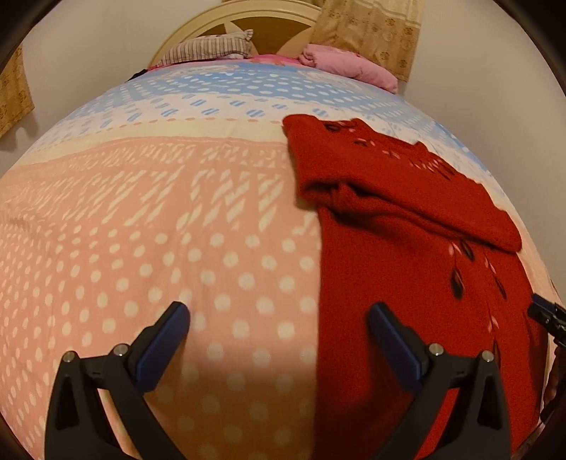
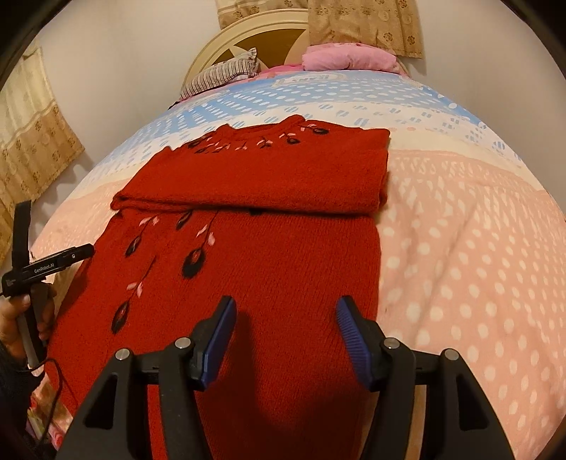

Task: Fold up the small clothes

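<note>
A red knitted sweater (image 2: 269, 254) with black and pink leaf embroidery lies flat on the bed; a sleeve is folded across its upper part. It also shows in the left wrist view (image 1: 406, 254) at the right. My left gripper (image 1: 279, 315) is open and empty, hovering over the sweater's left edge and the bedspread. It also shows in the right wrist view (image 2: 53, 263), held in a hand at the left. My right gripper (image 2: 284, 311) is open and empty above the sweater's lower part. Its tip shows at the right edge of the left wrist view (image 1: 546, 315).
The bed is covered by a pink, cream and blue dotted bedspread (image 1: 159, 230). A striped pillow (image 1: 208, 49) and a pink bundle (image 1: 350, 63) lie by the round headboard (image 1: 254, 21). Beige curtains (image 2: 32, 141) hang on the walls.
</note>
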Available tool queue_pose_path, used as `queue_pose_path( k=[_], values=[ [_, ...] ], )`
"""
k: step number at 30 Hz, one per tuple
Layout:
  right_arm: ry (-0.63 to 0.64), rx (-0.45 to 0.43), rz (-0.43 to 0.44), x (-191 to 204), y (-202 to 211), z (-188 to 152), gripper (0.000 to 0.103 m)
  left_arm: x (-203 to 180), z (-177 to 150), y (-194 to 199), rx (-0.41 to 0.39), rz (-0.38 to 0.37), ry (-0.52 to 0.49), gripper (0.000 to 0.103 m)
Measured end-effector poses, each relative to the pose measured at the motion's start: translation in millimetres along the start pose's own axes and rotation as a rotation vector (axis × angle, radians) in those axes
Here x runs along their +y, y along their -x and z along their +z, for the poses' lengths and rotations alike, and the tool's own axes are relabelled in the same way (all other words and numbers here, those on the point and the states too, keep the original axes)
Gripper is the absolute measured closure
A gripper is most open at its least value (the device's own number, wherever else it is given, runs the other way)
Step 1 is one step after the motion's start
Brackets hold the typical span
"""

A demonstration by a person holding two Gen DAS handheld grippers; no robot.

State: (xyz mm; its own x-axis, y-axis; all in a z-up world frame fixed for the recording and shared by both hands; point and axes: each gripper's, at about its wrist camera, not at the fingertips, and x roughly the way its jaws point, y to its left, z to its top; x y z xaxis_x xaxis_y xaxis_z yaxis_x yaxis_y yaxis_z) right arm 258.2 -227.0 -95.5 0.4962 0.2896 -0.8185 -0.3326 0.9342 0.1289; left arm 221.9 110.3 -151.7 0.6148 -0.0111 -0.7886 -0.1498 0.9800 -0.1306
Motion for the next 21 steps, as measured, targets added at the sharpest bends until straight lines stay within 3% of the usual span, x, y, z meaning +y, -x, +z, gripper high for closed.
queue_pose_path(
  k=[21],
  values=[
    [0.039, 0.0, -0.018, 16.6, 35.7, -49.9, 0.041, 11.5, -65.1, 81.1, -0.032, -0.11, -0.052, 0.0]
  ],
)
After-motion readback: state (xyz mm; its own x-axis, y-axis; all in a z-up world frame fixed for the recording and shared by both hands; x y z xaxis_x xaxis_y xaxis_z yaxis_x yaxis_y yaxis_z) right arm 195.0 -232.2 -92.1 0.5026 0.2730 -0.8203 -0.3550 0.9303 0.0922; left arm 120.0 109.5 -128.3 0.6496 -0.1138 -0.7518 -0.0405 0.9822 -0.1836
